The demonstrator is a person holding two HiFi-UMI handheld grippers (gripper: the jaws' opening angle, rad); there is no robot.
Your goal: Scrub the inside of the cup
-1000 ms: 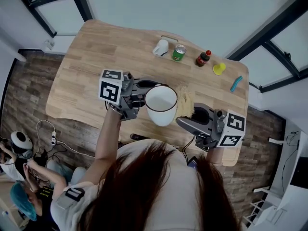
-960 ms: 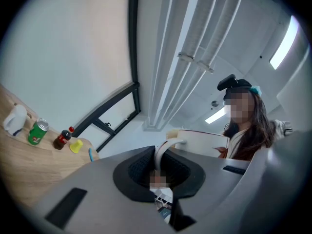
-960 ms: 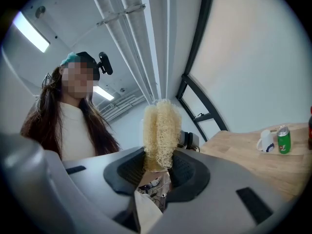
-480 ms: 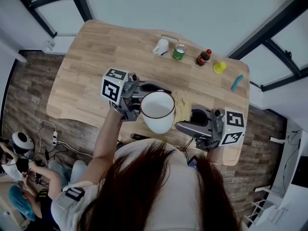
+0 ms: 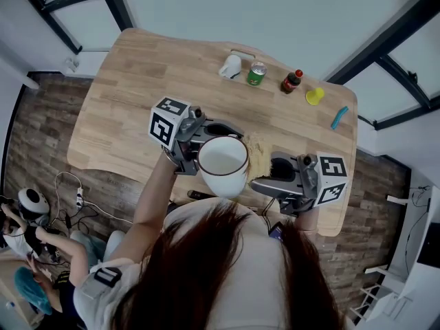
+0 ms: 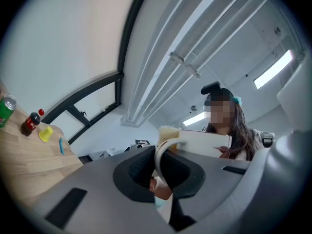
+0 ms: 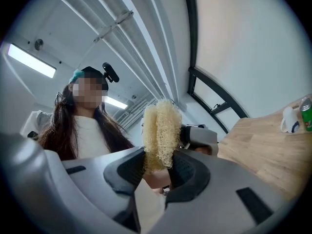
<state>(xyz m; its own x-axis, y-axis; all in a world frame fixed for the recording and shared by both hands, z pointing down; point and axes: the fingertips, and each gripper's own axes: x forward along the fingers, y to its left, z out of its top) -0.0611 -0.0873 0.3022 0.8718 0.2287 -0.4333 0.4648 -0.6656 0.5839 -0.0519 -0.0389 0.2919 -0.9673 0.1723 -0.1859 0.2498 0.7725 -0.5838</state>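
Observation:
A white enamel cup (image 5: pixel 222 159) with a dark rim is held up above the wooden table (image 5: pixel 130 95), its mouth facing up toward the head view. My left gripper (image 5: pixel 210 132) is shut on the cup's handle (image 6: pixel 164 151), with the cup's body (image 6: pixel 204 143) beyond the jaws. My right gripper (image 5: pixel 269 174) is shut on a pale yellow loofah sponge (image 5: pixel 258 150), just right of the cup and outside it. The sponge (image 7: pixel 161 129) sticks out past the right gripper's (image 7: pixel 157 167) jaws. The left gripper (image 6: pixel 158 168) also shows the sponge (image 6: pixel 167 130) behind the cup.
Along the table's far edge lie a tipped white mug (image 5: pixel 230 68), a green can (image 5: pixel 256 74), a dark red-capped bottle (image 5: pixel 291 82), a small yellow object (image 5: pixel 314 97) and a blue object (image 5: pixel 337 118). People sit on the floor at lower left (image 5: pixel 27 215).
The left gripper has brought the cup a little left and nearer to the person. The right gripper with the sponge has shifted slightly left, staying beside the cup.

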